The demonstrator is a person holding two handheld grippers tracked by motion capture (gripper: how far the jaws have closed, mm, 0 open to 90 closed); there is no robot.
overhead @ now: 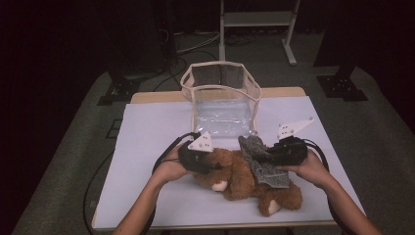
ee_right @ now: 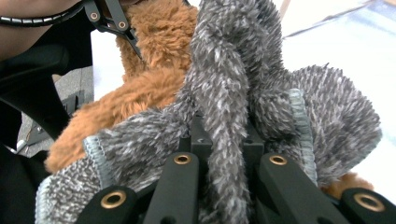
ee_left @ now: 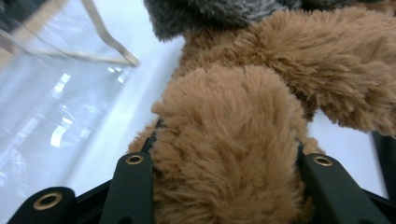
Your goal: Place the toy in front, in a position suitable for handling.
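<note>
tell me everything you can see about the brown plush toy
The brown plush toy is a shaggy tan-brown soft animal with paler paw pads, lying on its side on the white table cover, in front of the clear bag. A grey fuzzy cloth is draped over its middle. The left gripper has clamped a furry limb between its fingers; the right gripper pinches the grey cloth.

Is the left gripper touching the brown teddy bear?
Touching. In the left gripper view, both jaws of the left gripper press into the brown teddy bear.
</note>
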